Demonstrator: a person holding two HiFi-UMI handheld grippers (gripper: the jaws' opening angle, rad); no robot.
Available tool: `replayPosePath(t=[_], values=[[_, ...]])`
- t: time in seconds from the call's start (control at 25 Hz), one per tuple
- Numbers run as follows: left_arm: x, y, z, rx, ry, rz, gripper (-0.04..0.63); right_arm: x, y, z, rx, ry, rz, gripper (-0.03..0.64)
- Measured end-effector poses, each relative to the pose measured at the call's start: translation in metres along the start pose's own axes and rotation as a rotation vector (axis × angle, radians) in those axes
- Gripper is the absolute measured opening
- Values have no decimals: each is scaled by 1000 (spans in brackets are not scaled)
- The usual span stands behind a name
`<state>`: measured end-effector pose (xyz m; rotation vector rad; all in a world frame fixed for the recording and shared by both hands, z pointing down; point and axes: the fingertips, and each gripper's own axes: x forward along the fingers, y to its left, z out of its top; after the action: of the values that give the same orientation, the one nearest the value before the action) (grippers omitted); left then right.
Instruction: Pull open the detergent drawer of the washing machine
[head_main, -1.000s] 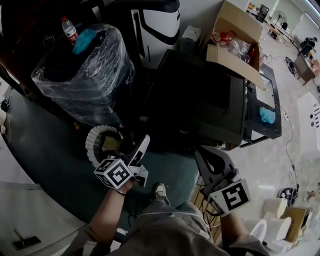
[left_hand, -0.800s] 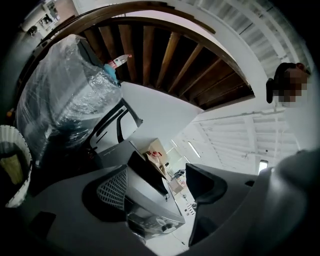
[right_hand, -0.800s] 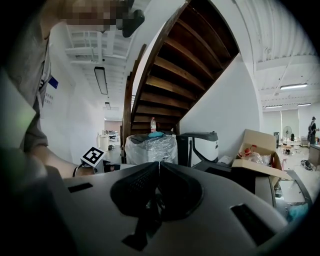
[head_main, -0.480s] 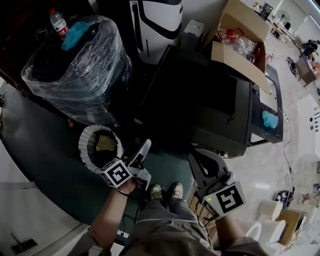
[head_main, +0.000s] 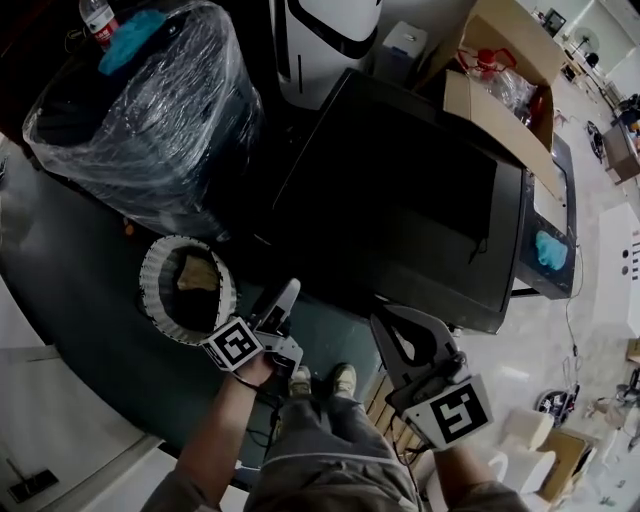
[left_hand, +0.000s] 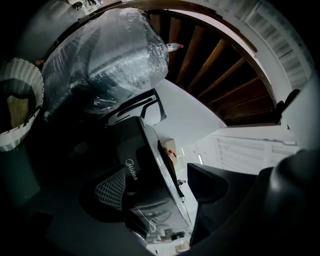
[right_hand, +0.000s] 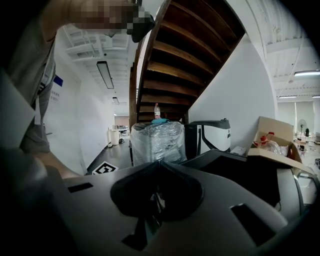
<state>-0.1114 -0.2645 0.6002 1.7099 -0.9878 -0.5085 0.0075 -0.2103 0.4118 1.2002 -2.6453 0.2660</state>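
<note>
The black washing machine (head_main: 400, 200) fills the middle of the head view, seen from above. In the left gripper view its dark front, with a white logo (left_hand: 131, 169) and a glossy control strip (left_hand: 157, 220), lies tilted; I cannot pick out the detergent drawer. My left gripper (head_main: 283, 298) hangs in front of the machine's left front corner. Its jaws are opening, with nothing between the mesh pad (left_hand: 112, 187) and the other finger (left_hand: 212, 182). My right gripper (head_main: 388, 325) is before the machine's front edge; its jaws meet at the tips (right_hand: 157, 165) and hold nothing.
A white slatted laundry basket (head_main: 150, 300) stands left of the left gripper. Behind it is a plastic-wrapped appliance (head_main: 150, 100) with a bottle (head_main: 95, 15) on top. A white appliance (head_main: 330, 30) and an open cardboard box (head_main: 500, 70) are at the back. The person's shoes (head_main: 322, 380) are below.
Both grippers have sunk lower in front of the machine, and the left one has rolled. The machine now looms larger in the head view.
</note>
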Motion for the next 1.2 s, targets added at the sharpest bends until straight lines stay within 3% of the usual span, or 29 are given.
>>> replayPosePath(t=[0.28, 0.68, 1.0, 1.2], values=[[25, 33, -15, -53, -3, -34, 402, 23, -4, -31, 11, 27, 40, 34], [47, 42, -24, -230, -27, -163, 433, 33, -12, -69, 44, 58, 28, 34], [62, 45, -15, -320, -82, -190, 436, 34, -13, -81, 56, 58, 28, 34], [62, 43, -15, -332, -91, -189, 436, 32, -12, -82, 62, 53, 29, 34]])
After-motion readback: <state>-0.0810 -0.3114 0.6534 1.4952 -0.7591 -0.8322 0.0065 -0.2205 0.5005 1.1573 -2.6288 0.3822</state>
